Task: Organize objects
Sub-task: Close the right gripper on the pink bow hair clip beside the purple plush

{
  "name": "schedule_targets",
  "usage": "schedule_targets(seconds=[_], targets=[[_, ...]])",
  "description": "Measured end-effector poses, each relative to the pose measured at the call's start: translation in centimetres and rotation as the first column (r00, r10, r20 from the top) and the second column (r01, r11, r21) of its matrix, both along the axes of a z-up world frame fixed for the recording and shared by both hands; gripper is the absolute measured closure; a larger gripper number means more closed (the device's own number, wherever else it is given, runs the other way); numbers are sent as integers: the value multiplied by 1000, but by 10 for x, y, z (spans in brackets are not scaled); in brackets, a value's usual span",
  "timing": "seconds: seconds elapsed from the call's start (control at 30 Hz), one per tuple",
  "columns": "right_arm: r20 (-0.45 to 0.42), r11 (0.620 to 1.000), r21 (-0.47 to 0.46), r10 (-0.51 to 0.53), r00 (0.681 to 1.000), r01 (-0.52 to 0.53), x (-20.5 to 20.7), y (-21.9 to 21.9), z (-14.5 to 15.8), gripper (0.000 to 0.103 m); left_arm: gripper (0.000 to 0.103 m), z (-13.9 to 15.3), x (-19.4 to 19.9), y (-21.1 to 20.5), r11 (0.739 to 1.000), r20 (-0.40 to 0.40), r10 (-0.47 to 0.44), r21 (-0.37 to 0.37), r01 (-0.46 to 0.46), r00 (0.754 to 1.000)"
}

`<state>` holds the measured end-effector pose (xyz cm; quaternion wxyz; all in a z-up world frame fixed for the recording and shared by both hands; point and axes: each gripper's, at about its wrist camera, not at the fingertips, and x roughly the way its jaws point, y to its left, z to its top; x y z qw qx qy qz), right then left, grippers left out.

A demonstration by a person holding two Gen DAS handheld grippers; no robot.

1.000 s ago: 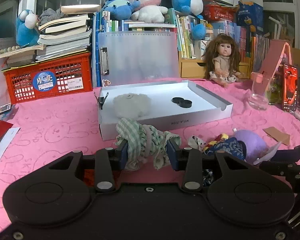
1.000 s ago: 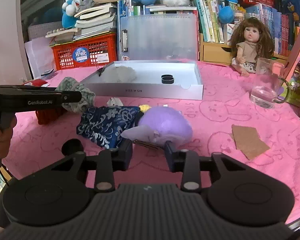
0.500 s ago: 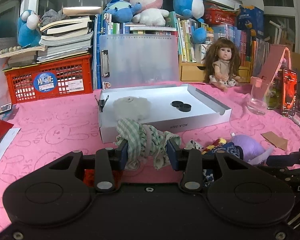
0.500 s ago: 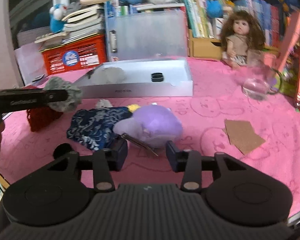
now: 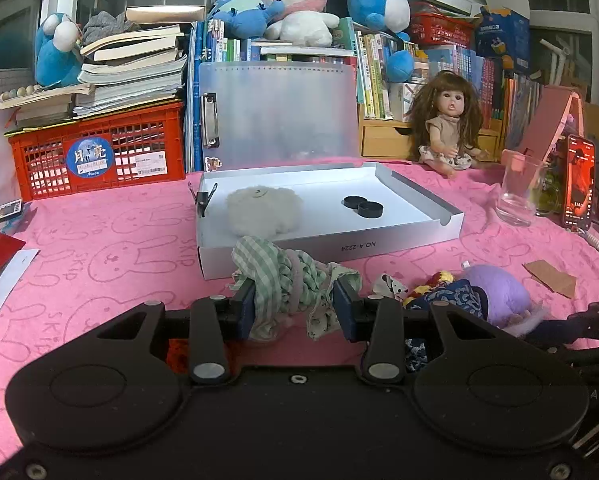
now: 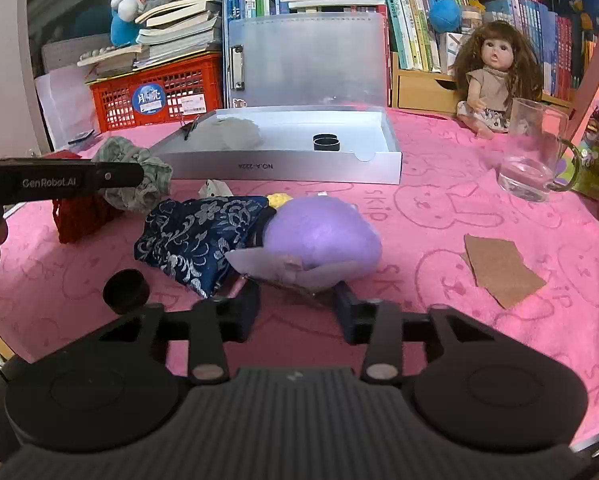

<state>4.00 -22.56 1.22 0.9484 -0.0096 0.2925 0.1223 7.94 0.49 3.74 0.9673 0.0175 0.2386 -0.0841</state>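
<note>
My left gripper [image 5: 294,307] is shut on a green checked cloth bundle [image 5: 283,276] and holds it just in front of the white tray box [image 5: 419,236]. The box holds a white fluffy pad [image 5: 264,209] and two black caps [image 5: 363,207]. My right gripper [image 6: 295,306] is open, its fingers on either side of the near edge of a purple plush [image 6: 323,236] with a white tag. A blue patterned pouch [image 6: 197,234] lies left of the plush. The cloth bundle [image 6: 133,178] and the left gripper's arm [image 6: 59,182] show in the right wrist view.
A red knit item [image 6: 79,216] and a black cap [image 6: 124,290] lie at left. A brown card [image 6: 499,268], a glass mug [image 6: 533,160], a doll [image 6: 493,80], a red crate [image 5: 95,156] and books ring the pink tablecloth.
My right gripper has moved in closer to the purple plush, whose tag edge now lies between its fingers. The left gripper still holds the cloth bundle, raised slightly toward the box.
</note>
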Motion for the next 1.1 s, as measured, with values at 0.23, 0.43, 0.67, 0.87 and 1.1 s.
schedule_targets(seconds=[0.23,0.43,0.67,0.87,1.1], targets=[[22,1000,-13,-7,1000,7,-4,0,3,82,64,0,0,1,1000,5,2,-3,-2,1000],[49,1000,-18,6,999,-5,-8,1,9,85,64,2,-1,1,1000,11,4,-8,-4,1000],[70,1000,-2,5,998,-5,-10,-1,13,88,64,4,-1,1,1000,17,7,-12,-7,1000],[80,1000,13,-6,997,5,-9,-2,17,88,64,7,1,1,1000,16,7,-22,-6,1000],[87,998,50,-38,996,33,-4,-10,24,88,64,11,4,-1,999,20,2,-37,-1,1000]])
